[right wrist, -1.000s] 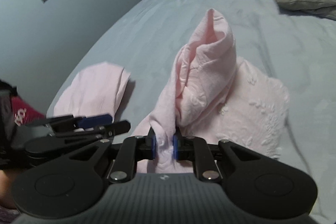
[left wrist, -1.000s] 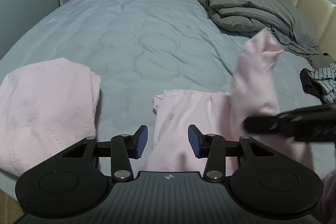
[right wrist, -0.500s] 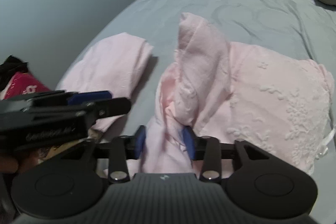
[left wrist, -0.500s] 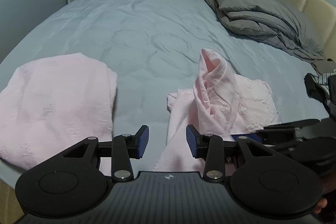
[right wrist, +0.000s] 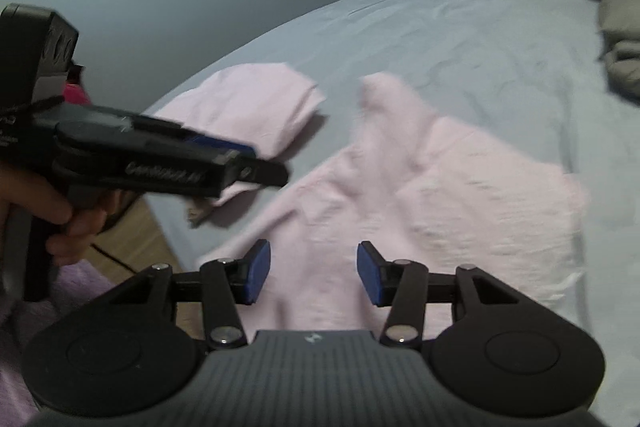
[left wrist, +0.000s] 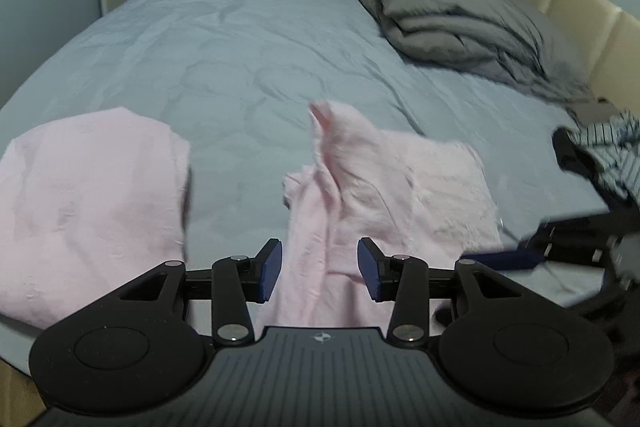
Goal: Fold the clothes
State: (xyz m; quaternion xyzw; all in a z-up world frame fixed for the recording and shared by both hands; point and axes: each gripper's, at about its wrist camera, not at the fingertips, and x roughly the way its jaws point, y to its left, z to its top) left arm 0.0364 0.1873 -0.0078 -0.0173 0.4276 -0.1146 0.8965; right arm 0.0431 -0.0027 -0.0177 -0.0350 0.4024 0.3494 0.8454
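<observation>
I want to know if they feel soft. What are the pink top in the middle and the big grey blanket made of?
The crumpled pink top with raised patterns looks like thin, matte woven cloth, maybe cotton: it creases and shows embroidered bumps. The folded grey blanket looks thick and padded, with puffy rounded folds. Probably both feel soft.

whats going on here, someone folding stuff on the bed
Yes. A person holds a gripper in each hand over the bed. One pink garment lies folded at the left. A second pink garment lies partly folded in front, one flap sticking up. The right gripper is open above it, holding nothing. The left gripper's jaws are opening, their pads clear of the cloth.
</observation>
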